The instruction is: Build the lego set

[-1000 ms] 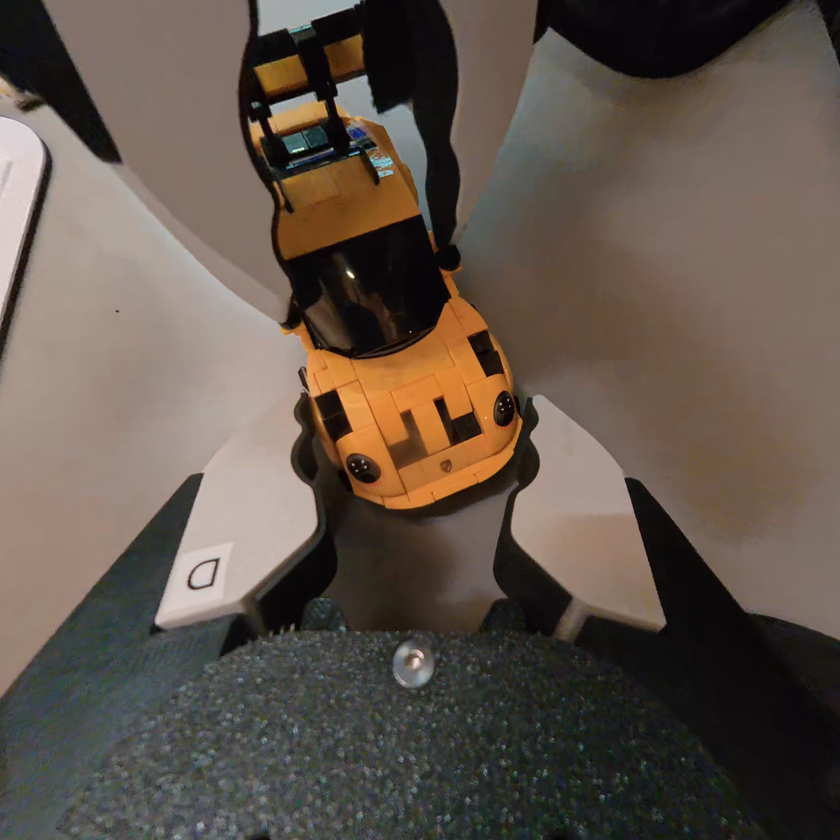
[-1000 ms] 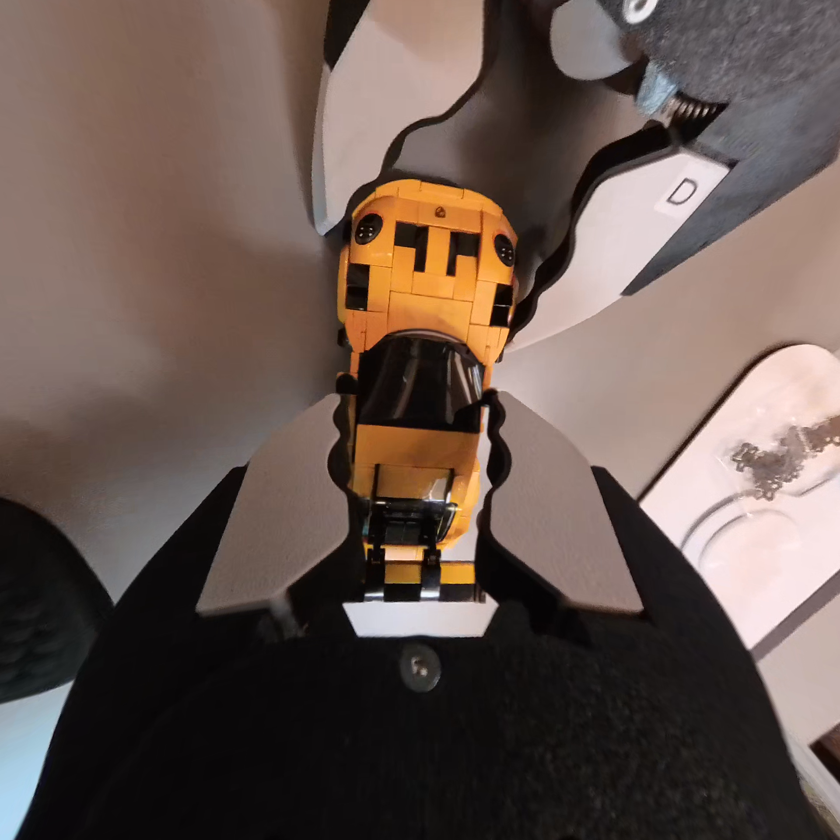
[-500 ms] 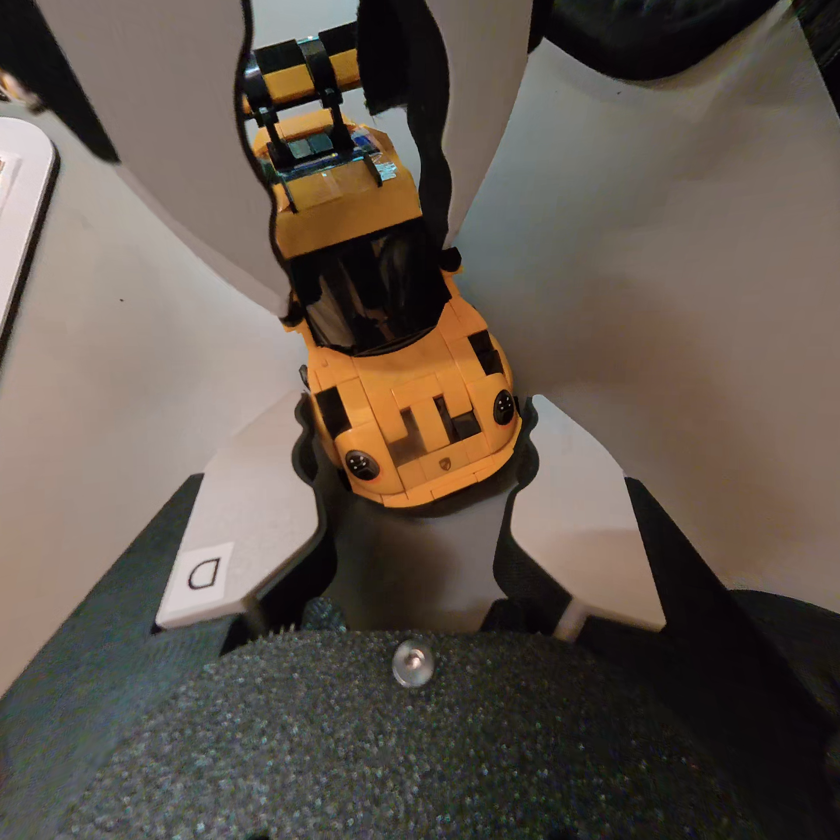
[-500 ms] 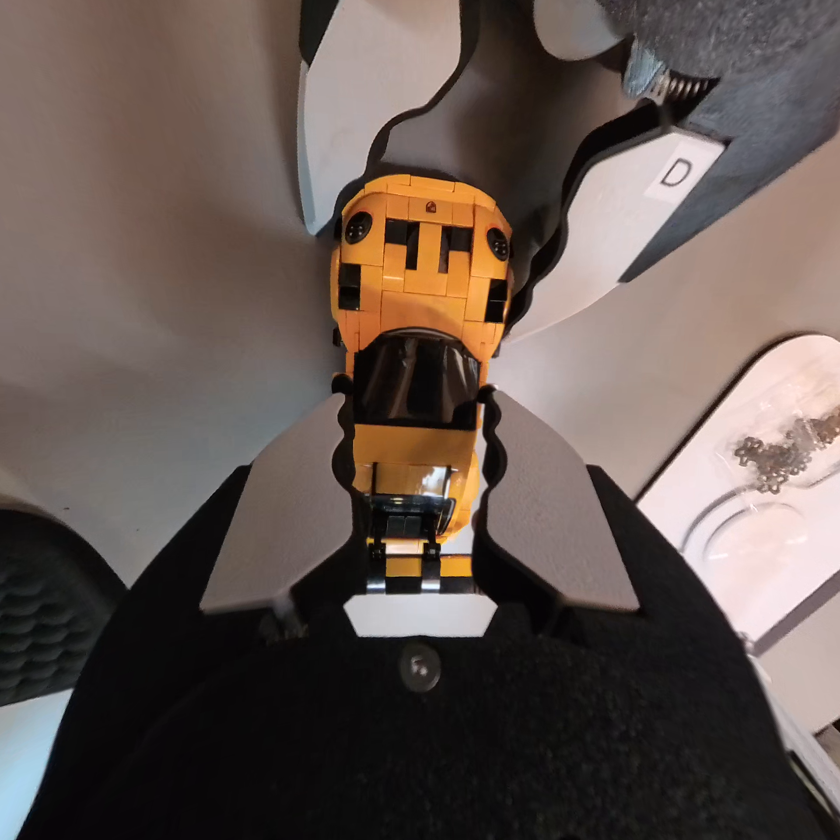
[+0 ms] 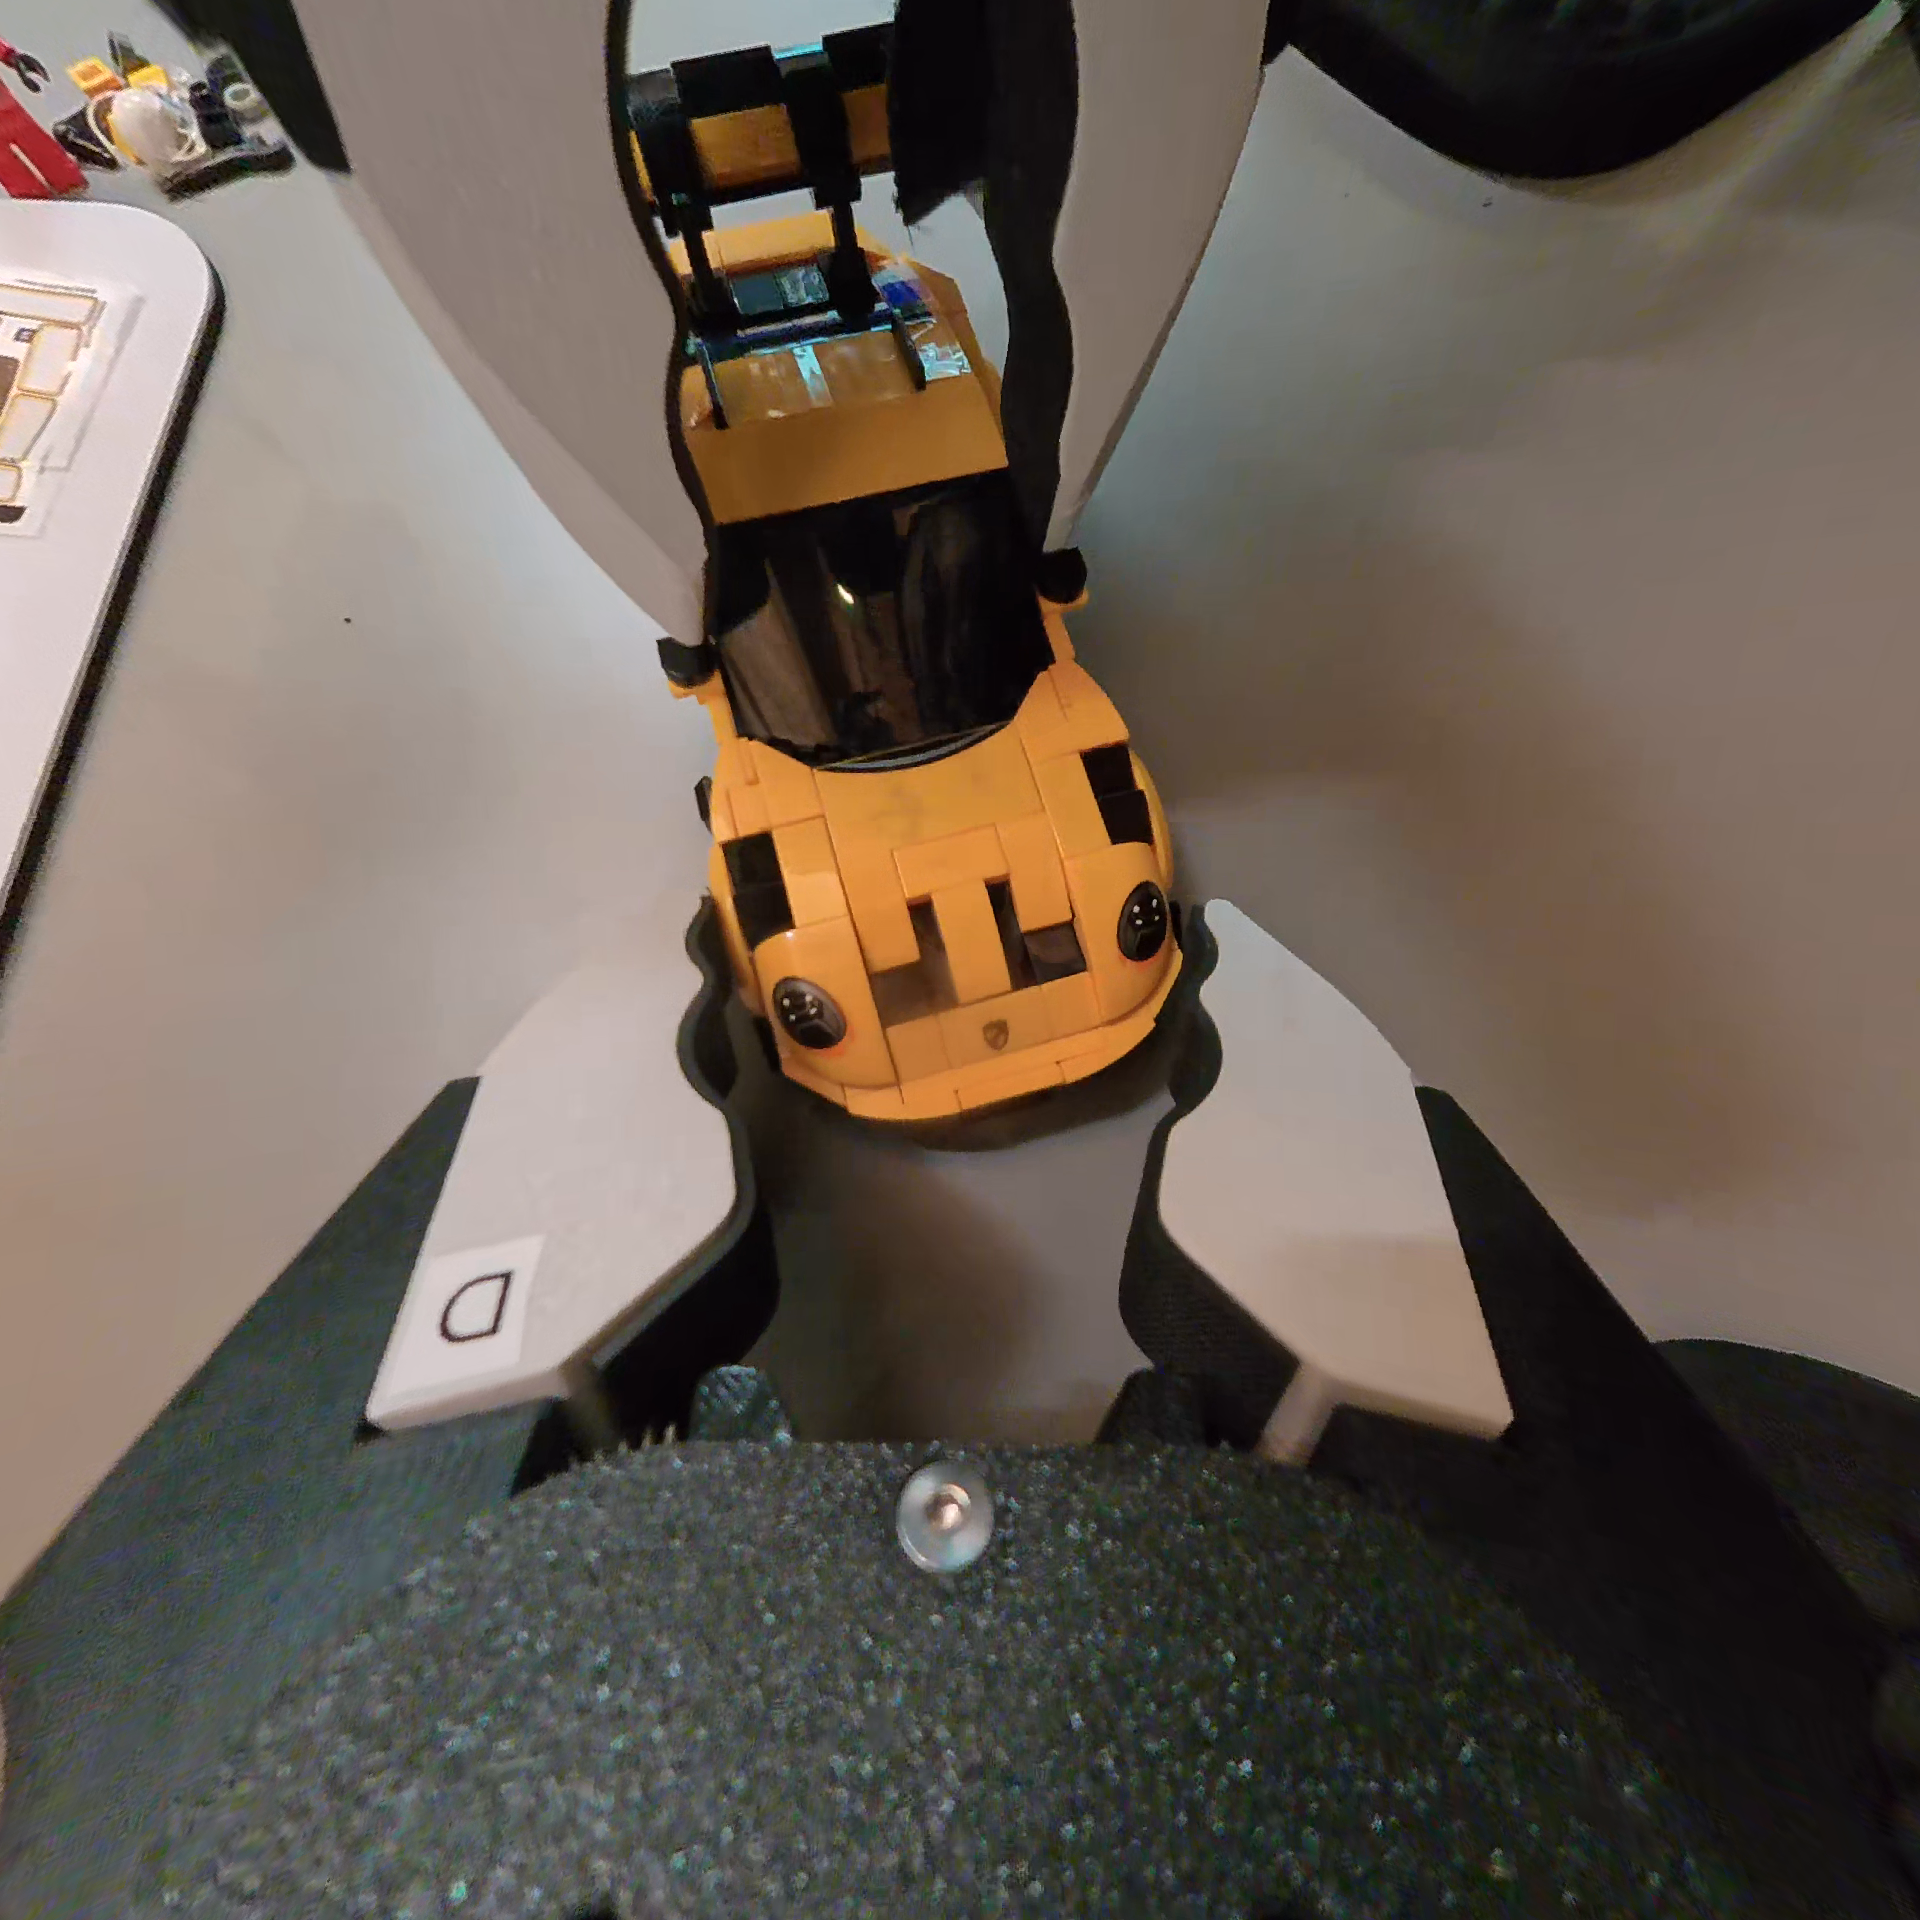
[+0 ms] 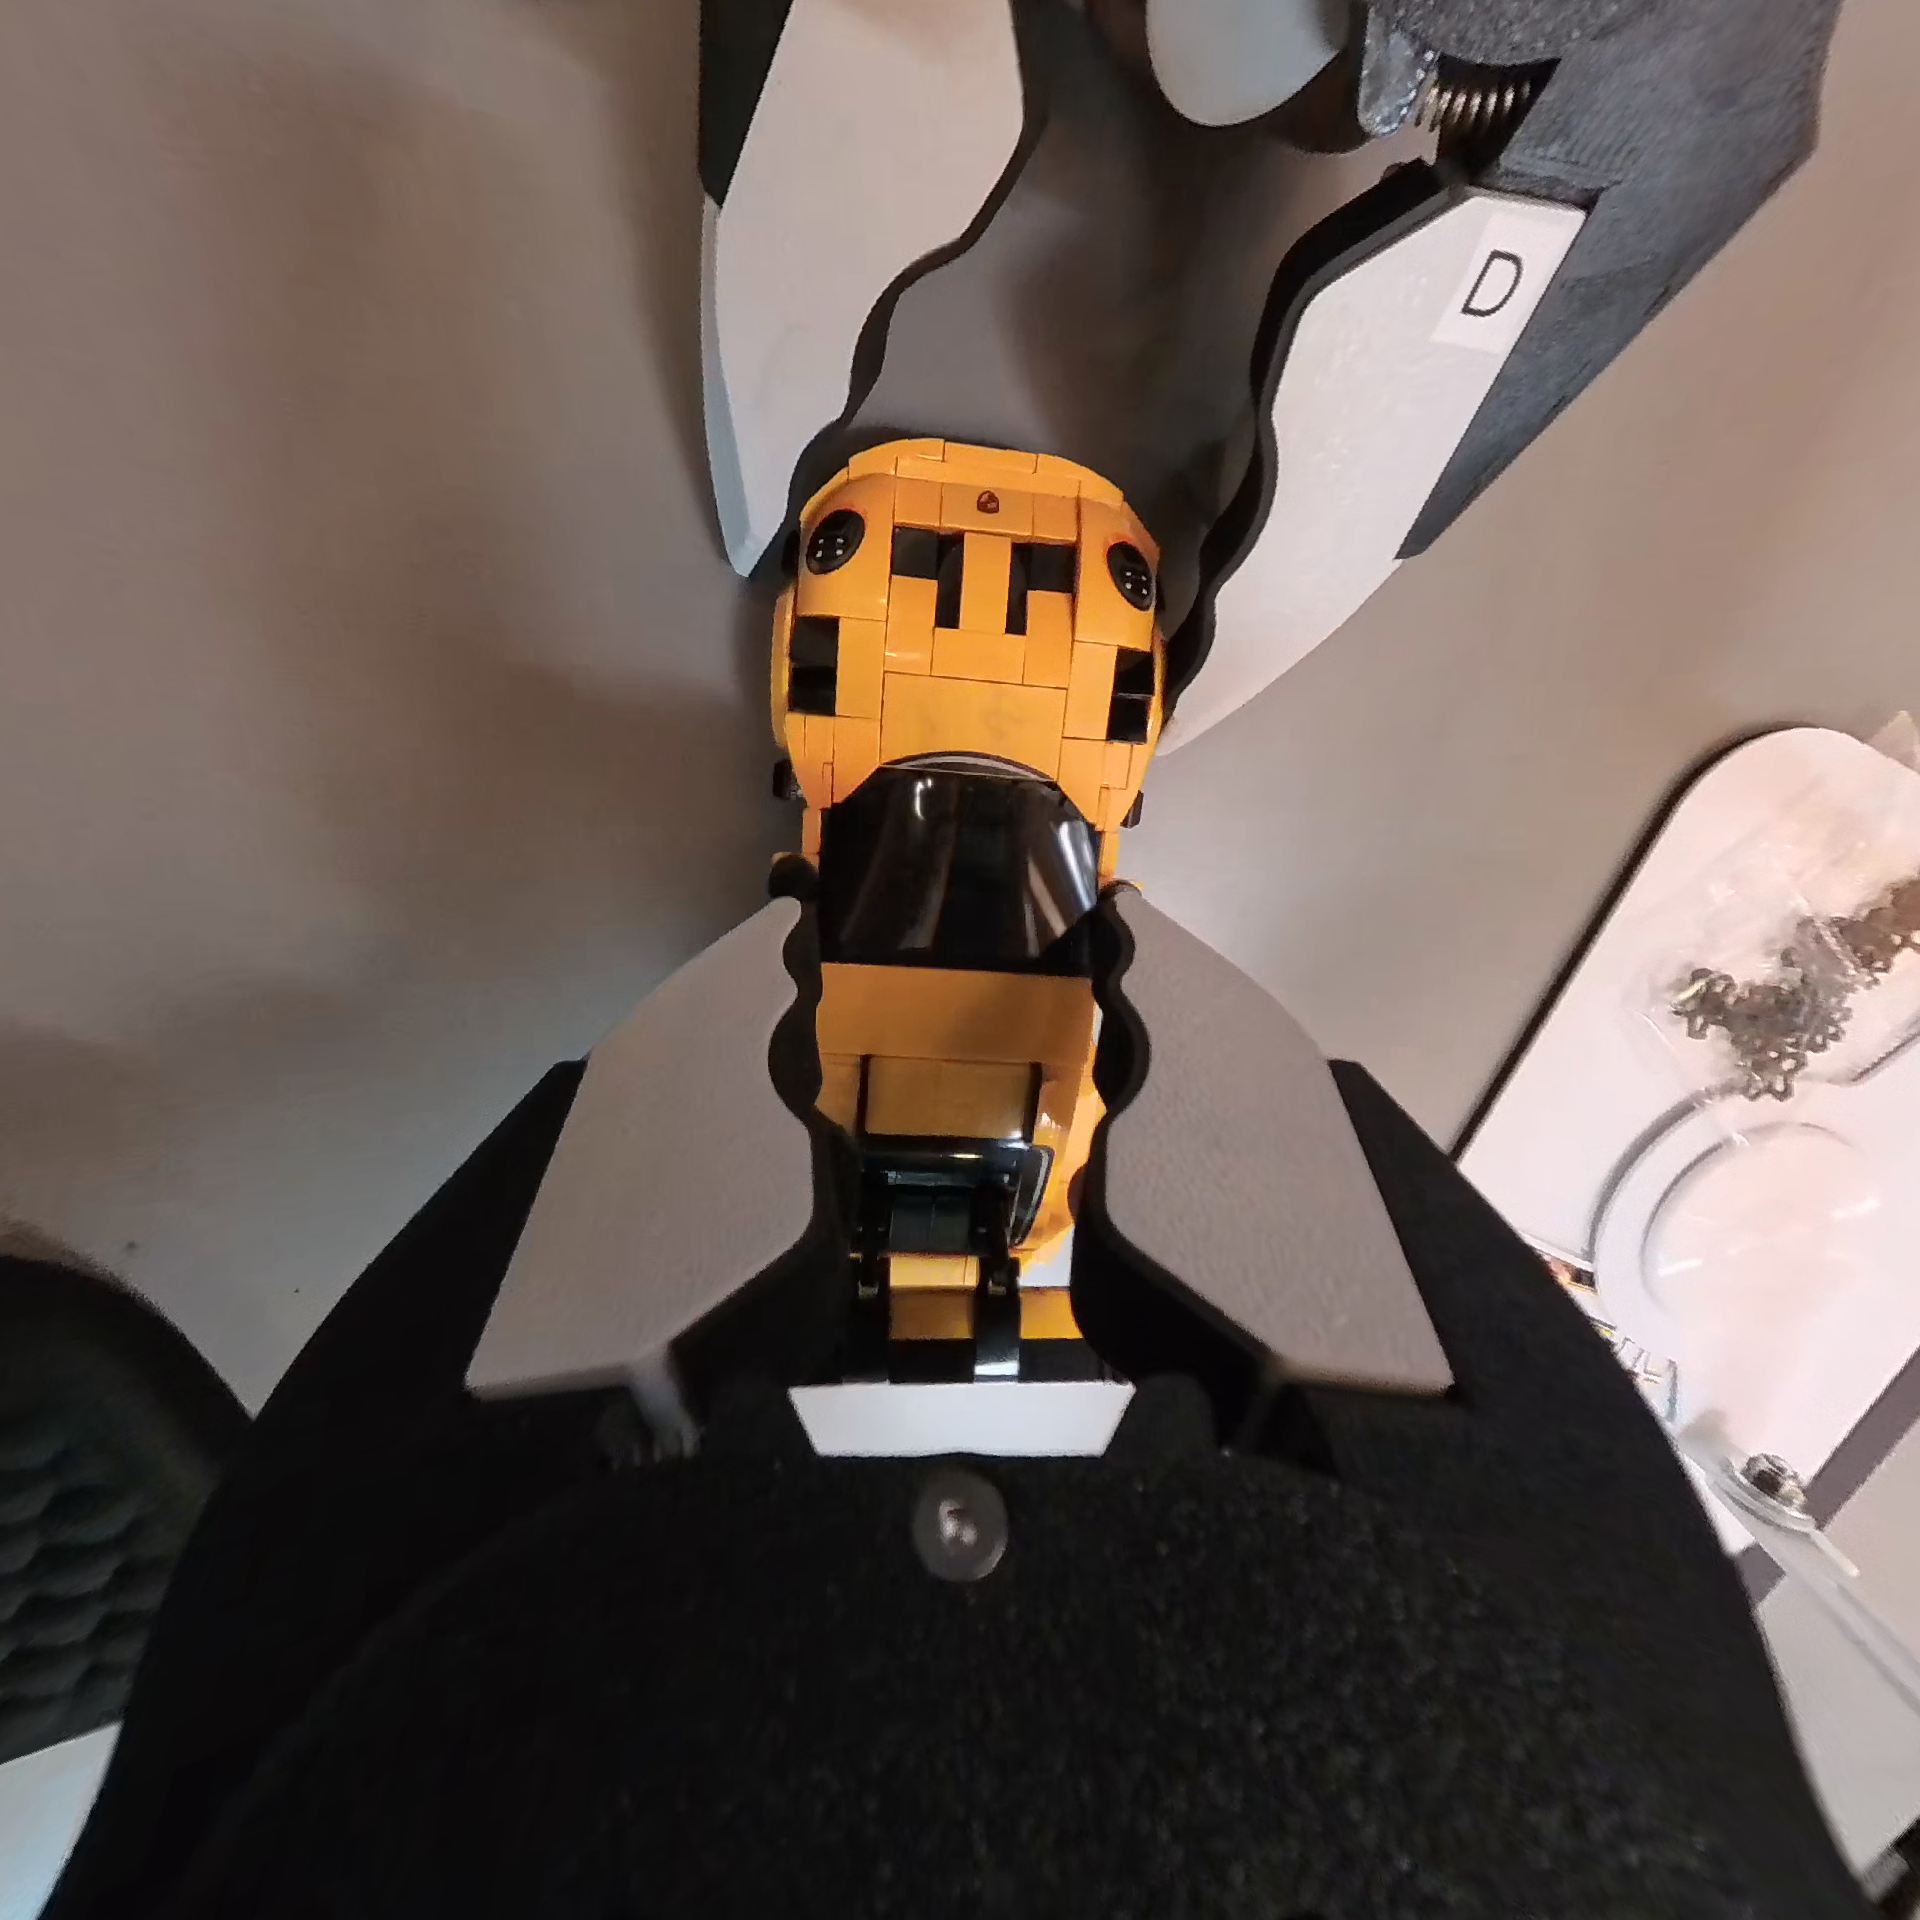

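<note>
While the orange lego car (image 5: pixel 925 852) rests on the grey tabletop (image 5: pixel 1507 727), the right gripper (image 6: pixel 951 997) clamps its rear body between narrow jaws, the left gripper (image 5: pixel 940 987) brackets its nose with wider jaws, contact uncertain, and a white tray (image 6: pixel 1704 1195) lies beside.

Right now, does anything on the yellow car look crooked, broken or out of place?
Nothing stands out. The yellow car looks whole, its rear wing level and its windscreen seated. The right tongs grip its rear; the left tongs flank its nose.
</note>
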{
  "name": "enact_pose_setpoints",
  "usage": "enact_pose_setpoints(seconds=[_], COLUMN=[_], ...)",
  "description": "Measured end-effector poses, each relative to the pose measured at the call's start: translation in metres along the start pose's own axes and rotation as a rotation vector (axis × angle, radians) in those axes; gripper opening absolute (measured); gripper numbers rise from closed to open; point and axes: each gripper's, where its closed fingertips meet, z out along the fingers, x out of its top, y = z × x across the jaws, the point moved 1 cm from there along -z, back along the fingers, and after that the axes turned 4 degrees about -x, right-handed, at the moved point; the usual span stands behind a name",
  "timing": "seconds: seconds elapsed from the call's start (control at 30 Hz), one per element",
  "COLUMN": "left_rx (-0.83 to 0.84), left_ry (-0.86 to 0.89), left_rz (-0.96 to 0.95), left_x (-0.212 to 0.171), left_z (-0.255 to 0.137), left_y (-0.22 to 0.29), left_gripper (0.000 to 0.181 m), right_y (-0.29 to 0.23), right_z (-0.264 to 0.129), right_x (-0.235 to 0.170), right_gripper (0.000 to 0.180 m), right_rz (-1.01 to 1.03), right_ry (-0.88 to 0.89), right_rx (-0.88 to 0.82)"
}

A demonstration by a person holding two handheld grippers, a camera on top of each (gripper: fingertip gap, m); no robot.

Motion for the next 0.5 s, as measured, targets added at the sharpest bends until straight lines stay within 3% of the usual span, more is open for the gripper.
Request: enact_pose_setpoints(seconds=[0.37, 0.5], left_rx=[-0.002, 0.004], left_ry=[0.001, 0.002], left_rz=[-0.004, -0.013], left_x=[-0.0002, -0.0018], left_z=[-0.0003, -0.0025], left_y=[-0.0003, -0.0025], left_gripper=[0.082, 0.082], right_y=[0.0006, 0.0011], right_z=[-0.0031, -0.0087], right_x=[0.0017, 0.0051], right_gripper=[0.049, 0.038], right_rz=[0.009, -0.008], right_ry=[0.044, 0.040], right_rx=[-0.016, -0.033])
